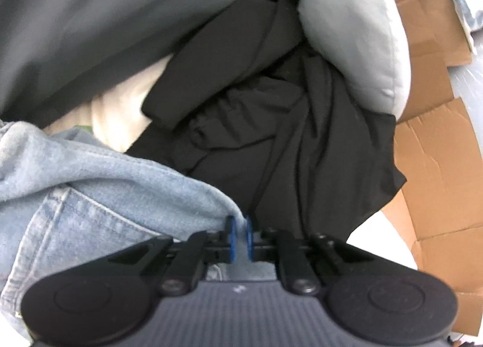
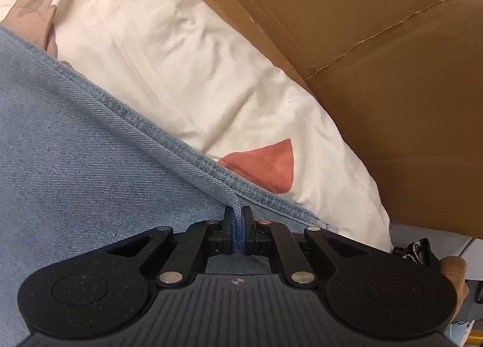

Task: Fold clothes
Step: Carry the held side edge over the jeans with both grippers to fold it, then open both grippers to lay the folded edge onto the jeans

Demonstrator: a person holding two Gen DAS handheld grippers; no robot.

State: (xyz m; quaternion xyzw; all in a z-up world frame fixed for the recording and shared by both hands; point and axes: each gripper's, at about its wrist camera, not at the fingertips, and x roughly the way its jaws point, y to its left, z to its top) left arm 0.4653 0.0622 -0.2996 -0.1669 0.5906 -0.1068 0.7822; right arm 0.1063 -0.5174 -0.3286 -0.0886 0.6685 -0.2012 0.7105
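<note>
Pinching the denim jeans [image 2: 90, 141] at their seamed edge, the left hand-held gripper [image 1: 240, 233] and right hand-held gripper [image 2: 238, 230] clench cloth at six o'clock; laying it flat likely follows.

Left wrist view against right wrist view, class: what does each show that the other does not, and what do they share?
Only the left wrist view shows crumpled black garments, a dark grey cushion and a pale grey pillow. Only the right wrist view shows the cream bedding's orange shapes. Both show light blue jeans pinched between shut blue-padded fingers, and brown cardboard.
</note>
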